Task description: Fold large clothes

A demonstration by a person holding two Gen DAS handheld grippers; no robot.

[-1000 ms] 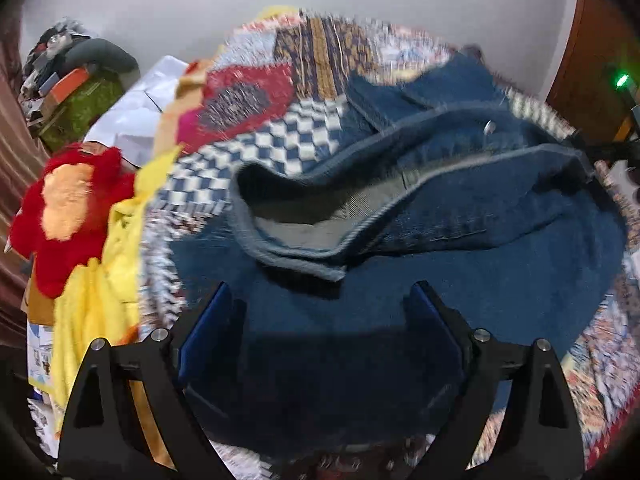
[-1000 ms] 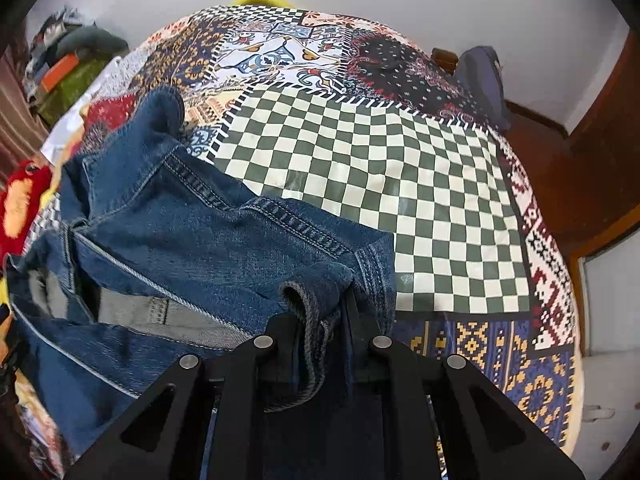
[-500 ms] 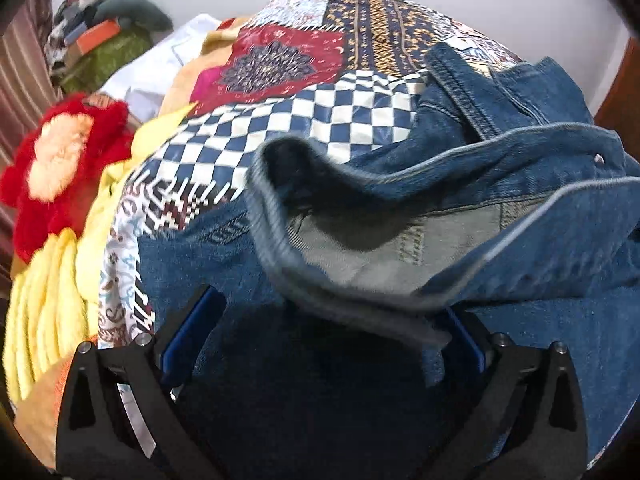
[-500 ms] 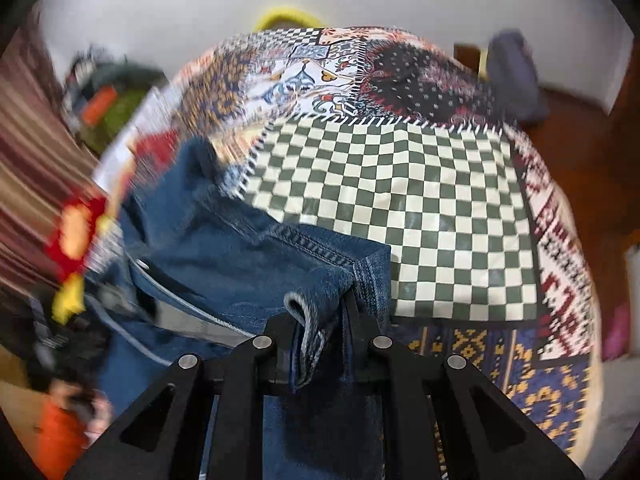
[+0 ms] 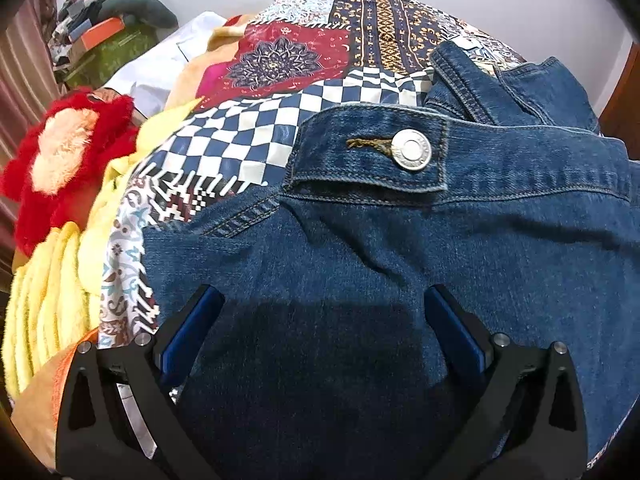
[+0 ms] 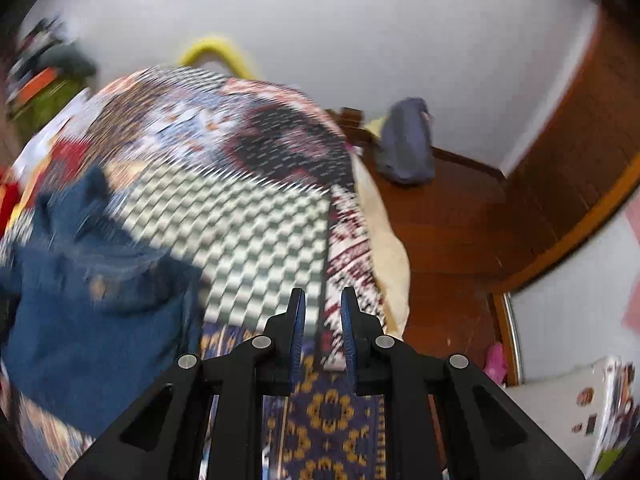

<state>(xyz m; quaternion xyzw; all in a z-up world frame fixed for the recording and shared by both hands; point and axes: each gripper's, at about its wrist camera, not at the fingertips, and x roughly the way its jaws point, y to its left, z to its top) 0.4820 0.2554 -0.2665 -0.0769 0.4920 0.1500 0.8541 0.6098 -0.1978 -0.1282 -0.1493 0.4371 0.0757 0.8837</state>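
Note:
A blue denim jacket [image 5: 400, 248] lies on a bed with a patchwork cover [image 5: 304, 52]. Its buttoned band with a metal button [image 5: 411, 149] lies folded over the body. My left gripper [image 5: 320, 320] is open, low over the denim, with a finger on each side of a dark fold. In the blurred right wrist view the jacket [image 6: 92, 292] lies at the left on the cover [image 6: 260, 220]. My right gripper [image 6: 322, 304] is slightly open and empty, above the bed's right part, apart from the jacket.
A red and orange plush [image 5: 68, 148] and yellow cloth [image 5: 44, 296] lie at the bed's left edge. A cluttered pile [image 5: 104, 32] stands at the back left. A wooden floor [image 6: 460, 240] with a grey bag [image 6: 406, 144] lies to the right of the bed.
My right gripper let go of the denim cuff, opened a little and swung up and to the right. The jacket's upper part dropped flat over the body. My left gripper moved closer over it.

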